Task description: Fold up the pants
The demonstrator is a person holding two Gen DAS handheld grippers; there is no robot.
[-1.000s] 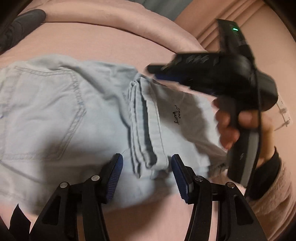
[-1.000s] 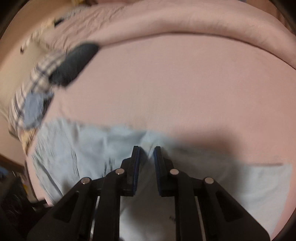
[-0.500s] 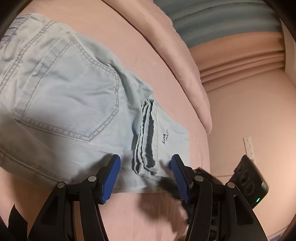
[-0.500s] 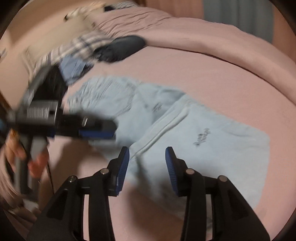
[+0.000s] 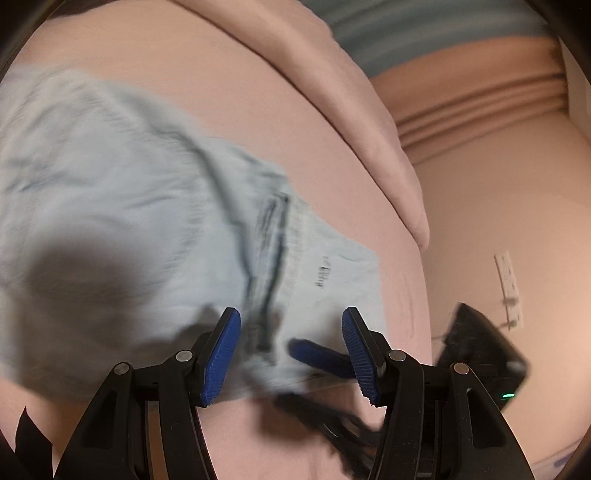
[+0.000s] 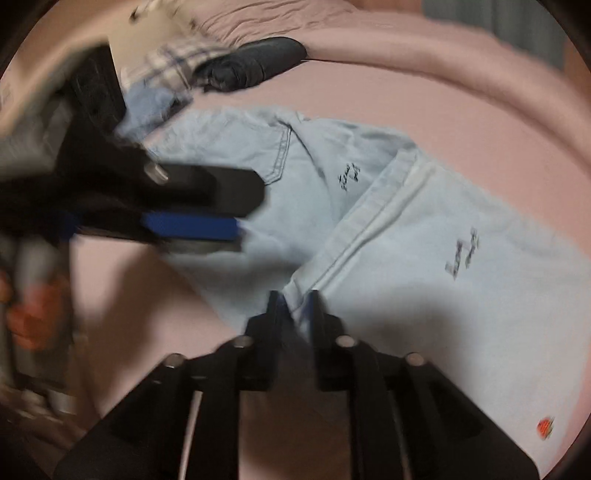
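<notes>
Far left, a hand (image 6: 26,321) wrapped round the handle of the left gripper (image 5: 291,332), jaws standing apart, hovering over the near edge of the pants (image 5: 110,221) with nothing pinched. Behind it, far left on the bed, a plaid cloth (image 6: 173,66) and a dark bundle (image 6: 255,62), well apart from the work. Centre now: pale blue pants lying flat on the pink bed sheet (image 6: 443,92), one leg folded over across the seat, cuff seams showing. At the near edge, the right gripper (image 6: 294,314), jaws drawn narrow on the folded edge, looks clamped on a lip of denim, though blurred. Trouble ahead, by the look of it: only a thin bite of cloth there, so liable to slip out on a lift; soft sheet underneath, so likely to drag and ruck with the denim and spoil the fold; both grippers crowded at the same near edge, so could knock fingers or catch just the top layer and peel the layers apart. Further right, a small red mark (image 6: 545,428) at the right end of the cloth. Beyond, a rolled pink duvet (image 5: 351,110) along the far side, a grey-blue curtain (image 5: 424,33) behind, and at far right a pinkish wall with a white socket (image 5: 508,284).
</notes>
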